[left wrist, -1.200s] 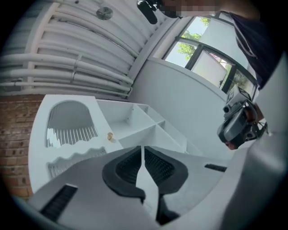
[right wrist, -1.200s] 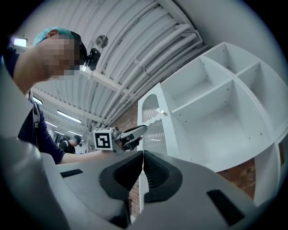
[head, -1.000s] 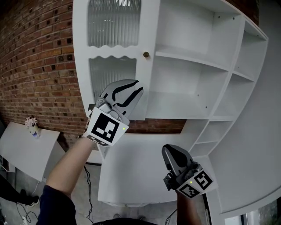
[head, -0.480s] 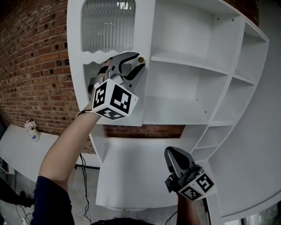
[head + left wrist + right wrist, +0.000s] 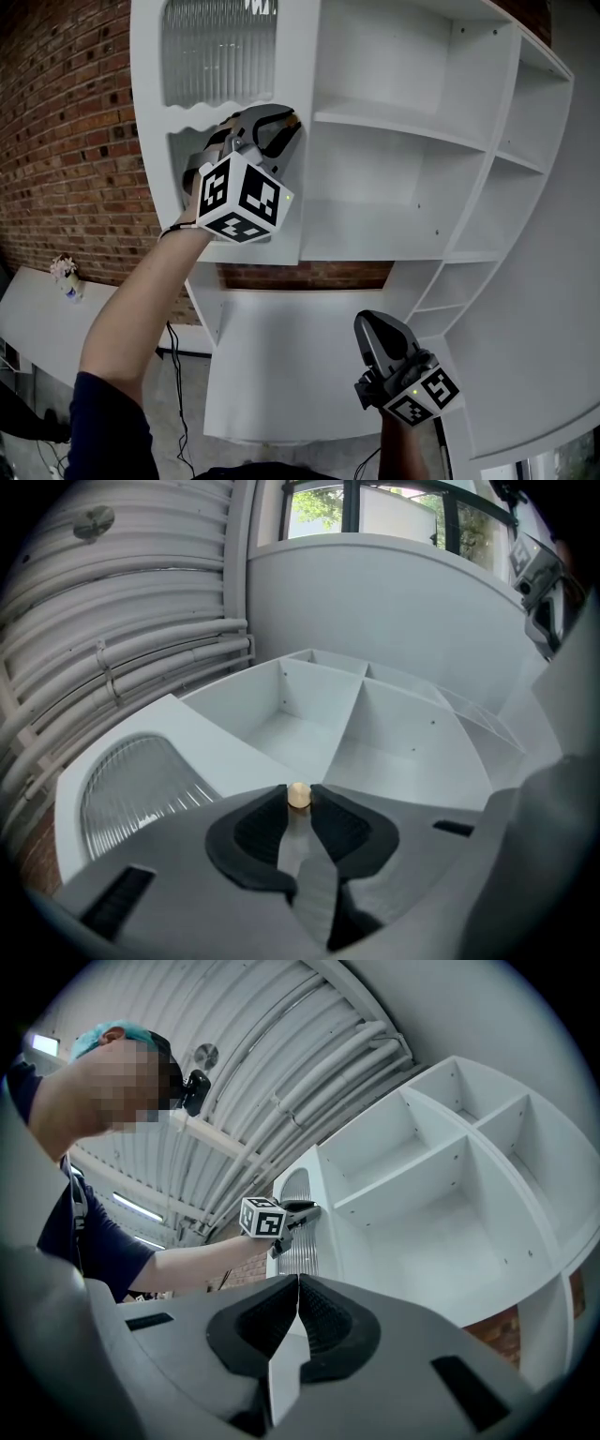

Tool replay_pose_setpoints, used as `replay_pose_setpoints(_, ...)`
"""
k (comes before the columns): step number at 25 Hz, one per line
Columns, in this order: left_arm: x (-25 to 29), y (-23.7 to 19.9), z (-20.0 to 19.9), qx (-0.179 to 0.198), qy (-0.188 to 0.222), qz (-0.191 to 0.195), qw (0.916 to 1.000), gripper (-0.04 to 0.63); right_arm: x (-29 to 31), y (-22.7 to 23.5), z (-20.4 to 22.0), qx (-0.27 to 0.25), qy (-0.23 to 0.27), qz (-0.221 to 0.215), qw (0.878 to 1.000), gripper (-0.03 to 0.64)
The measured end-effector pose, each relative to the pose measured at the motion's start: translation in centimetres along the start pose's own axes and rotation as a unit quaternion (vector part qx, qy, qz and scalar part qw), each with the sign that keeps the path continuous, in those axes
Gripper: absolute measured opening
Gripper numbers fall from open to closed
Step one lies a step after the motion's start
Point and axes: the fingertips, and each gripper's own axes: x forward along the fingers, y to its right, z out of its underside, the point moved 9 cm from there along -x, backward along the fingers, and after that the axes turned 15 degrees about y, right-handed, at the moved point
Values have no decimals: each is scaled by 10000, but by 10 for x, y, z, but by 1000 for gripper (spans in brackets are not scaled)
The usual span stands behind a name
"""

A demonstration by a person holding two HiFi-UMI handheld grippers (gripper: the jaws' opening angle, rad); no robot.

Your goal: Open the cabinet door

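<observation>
1. Closing on the small brass knob (image 5: 298,796) at the right edge of the cabinet door (image 5: 298,66), the left gripper (image 5: 281,127) has just drawn its jaws in, and its tips pinch the knob.
2. The right gripper (image 5: 367,326) hangs well below the door, jaws together and empty.
3. The grasp looks made. The next move calls for a steady outward pull without the tips slipping off.

White door (image 5: 298,56) upright at the cabinet's left end, open shelves just to its right. It has two ribbed glass panes with wavy edges, upper pane (image 5: 220,52) above lower pane (image 5: 183,155). The small round tan knob (image 5: 298,796) sits at the door's right edge. The left gripper (image 5: 298,808) has just been closing, its tips touching the knob on both sides. Can't tell how far the door is open.
</observation>
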Motion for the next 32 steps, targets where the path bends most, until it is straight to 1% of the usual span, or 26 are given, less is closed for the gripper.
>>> replay_pose_setpoints(4, -2, 0, -2, -36, -14, 4, 10000, 78, -1, -2, 0, 24, -9, 7, 10000, 26)
replay_pose_setpoints(12, -21, -2, -19, -53, 143, 22, 9999, 75, -1, -11, -2, 52, -21, -38, 10000, 26)
replay_pose_setpoints(17, -45, -5, -36, -101, 337, 48, 9994, 74, 2, -22, -1, 76, -44, -121, 9999, 26)
replay_pose_setpoints(24, -82, -12, -58, -138, 502, 178, 9985, 75, 5, -42, 4, 196, -106, -247, 9994, 26)
replay_pose_setpoints(29, -107, -20, -67, -10, 605, 321, 9976, 75, 11, -57, 10, 291, -115, -355, 9989, 26)
replay_pose_setpoints(32, -126, -26, -71, 85, 678, 342, 9971, 75, 16, -70, 13, 308, -119, -394, 9987, 26)
